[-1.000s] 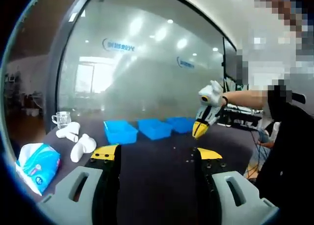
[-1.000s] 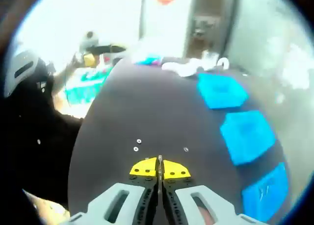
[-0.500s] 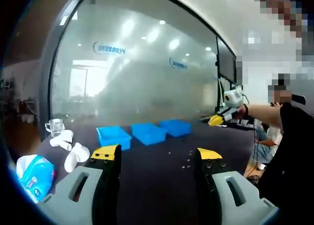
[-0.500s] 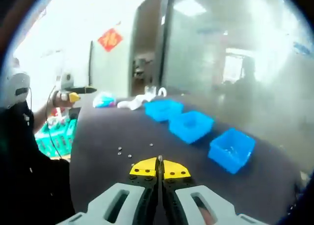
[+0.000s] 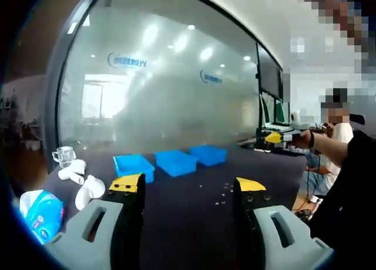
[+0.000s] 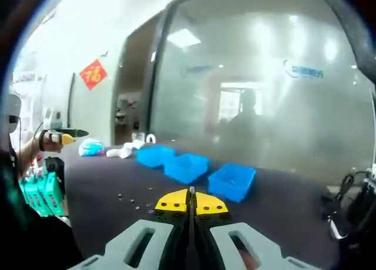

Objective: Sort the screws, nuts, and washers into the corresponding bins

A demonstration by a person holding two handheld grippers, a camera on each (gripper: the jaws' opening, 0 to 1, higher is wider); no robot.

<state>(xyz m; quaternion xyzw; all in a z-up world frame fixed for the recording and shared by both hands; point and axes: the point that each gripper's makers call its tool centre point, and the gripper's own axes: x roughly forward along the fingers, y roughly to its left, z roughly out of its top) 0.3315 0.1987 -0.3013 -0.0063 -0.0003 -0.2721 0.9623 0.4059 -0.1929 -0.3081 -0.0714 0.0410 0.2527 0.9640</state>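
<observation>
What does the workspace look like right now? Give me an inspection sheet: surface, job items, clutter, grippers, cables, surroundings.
Surface: dark table, mostly bare in front of the bins.
Job's things: three blue bins in a row; small fasteners scattered loose on the table, too small to tell screws, nuts and washers apart.
Clutter: tissue pack, white pieces and a clear glass cup at the table's far left end.
Grippers: left gripper jaws apart, holding nothing; right gripper jaws closed together, nothing visible between them.
Cables: dark cables at the table's edge in the right gripper view.
Surroundings: frosted glass wall behind the table; a seated person nearby.
</observation>
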